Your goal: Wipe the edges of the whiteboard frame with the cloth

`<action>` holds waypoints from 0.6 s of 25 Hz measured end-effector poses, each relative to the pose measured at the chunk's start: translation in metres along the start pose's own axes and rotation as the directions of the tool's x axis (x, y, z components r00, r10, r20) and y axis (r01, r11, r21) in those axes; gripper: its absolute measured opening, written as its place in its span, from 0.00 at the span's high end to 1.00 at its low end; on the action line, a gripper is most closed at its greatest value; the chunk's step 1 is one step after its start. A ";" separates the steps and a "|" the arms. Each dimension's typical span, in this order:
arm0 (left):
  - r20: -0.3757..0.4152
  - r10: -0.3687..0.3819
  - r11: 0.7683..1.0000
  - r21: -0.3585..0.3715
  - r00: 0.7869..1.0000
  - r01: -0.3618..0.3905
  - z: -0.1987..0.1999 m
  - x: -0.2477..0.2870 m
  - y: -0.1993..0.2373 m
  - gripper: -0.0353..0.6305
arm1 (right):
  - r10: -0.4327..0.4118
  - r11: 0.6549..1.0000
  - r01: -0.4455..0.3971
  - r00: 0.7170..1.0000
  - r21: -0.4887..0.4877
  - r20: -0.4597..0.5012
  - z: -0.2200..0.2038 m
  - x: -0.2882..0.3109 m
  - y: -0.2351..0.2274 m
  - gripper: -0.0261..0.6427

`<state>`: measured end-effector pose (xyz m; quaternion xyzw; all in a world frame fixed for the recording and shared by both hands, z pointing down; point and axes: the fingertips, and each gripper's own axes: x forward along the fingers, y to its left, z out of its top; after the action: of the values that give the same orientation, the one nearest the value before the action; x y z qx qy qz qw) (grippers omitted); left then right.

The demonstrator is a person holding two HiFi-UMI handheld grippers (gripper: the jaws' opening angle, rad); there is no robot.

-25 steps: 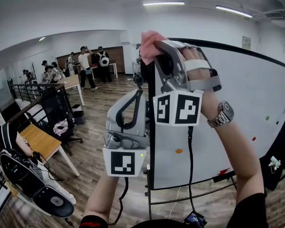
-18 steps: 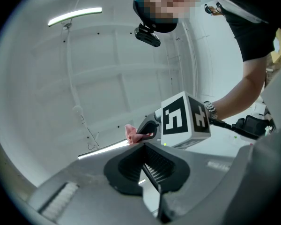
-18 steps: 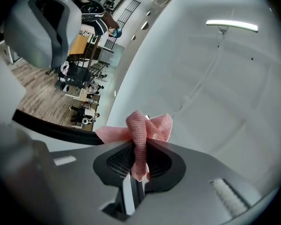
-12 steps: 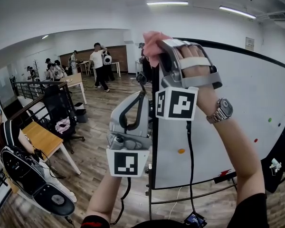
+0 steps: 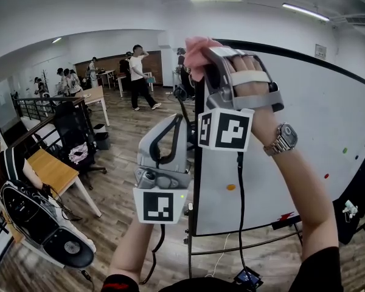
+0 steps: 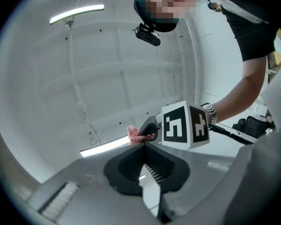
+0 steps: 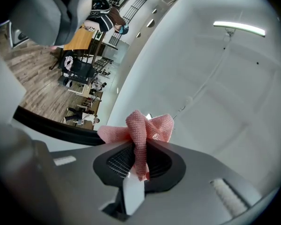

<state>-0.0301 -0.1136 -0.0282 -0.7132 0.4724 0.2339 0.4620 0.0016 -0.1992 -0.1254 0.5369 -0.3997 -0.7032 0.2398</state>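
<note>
Change: little had moved over the last second; the right hand-held gripper [image 5: 199, 58] kept the cloth [image 5: 193, 48] up at the board's top left corner, edging only slightly higher in the head view, while a person in a white shirt [image 5: 139, 72] walked across the room behind.
Right hand-held gripper: it was clamped on the pink cloth, which bunched out above the jaws, with one fold hanging down between them.
Cloth's place: it sat at the top left corner of the whiteboard frame [image 5: 194, 163], and the black strip ran just behind it; it looked to be touching, though contact was not certain.
Left hand-held gripper [image 5: 177, 119]: its jaws were together with nothing between them, and it was held lower, just beside the frame's left edge.
Step in hand: probably wiping the corner where the left edge meets the top edge.
Next move: it likely called for drawing the cloth along the black strip with steady pressure, keeping the grip closed and staying on the frame rather than the white surface [image 5: 292, 132].
</note>
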 end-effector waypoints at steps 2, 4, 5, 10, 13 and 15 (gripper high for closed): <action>-0.008 -0.004 1.000 0.000 1.000 0.004 -0.005 -0.002 0.000 0.95 | 0.002 1.000 -0.002 1.000 0.001 0.004 0.002 0.000 0.004 0.88; -0.022 -0.007 1.000 -0.011 1.000 0.007 -0.012 -0.004 0.000 0.95 | 0.007 1.000 -0.007 1.000 0.001 0.004 0.003 0.001 0.007 0.88; -0.033 -0.008 1.000 -0.020 0.999 0.007 -0.015 -0.005 -0.001 0.95 | 0.010 1.000 -0.010 1.000 0.002 0.003 0.004 0.001 0.008 0.88; -0.031 0.003 0.999 -0.035 1.000 -0.004 -0.014 -0.003 -0.001 0.95 | 0.015 1.000 -0.015 1.000 0.015 0.004 0.001 -0.002 0.011 0.89; -0.022 -0.004 1.000 -0.024 1.000 0.004 -0.013 -0.003 -0.004 0.95 | 0.015 1.000 -0.015 1.000 0.017 0.006 0.001 -0.005 0.014 0.89; -0.029 -0.006 1.000 -0.030 1.000 0.005 -0.015 -0.005 -0.005 0.95 | 0.016 1.000 -0.016 1.000 0.018 0.007 0.003 -0.007 0.015 0.89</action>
<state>-0.0291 -0.1238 -0.0152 -0.7246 0.4735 0.2293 0.4452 0.0001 -0.2015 -0.1082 0.5334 -0.4109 -0.6996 0.2392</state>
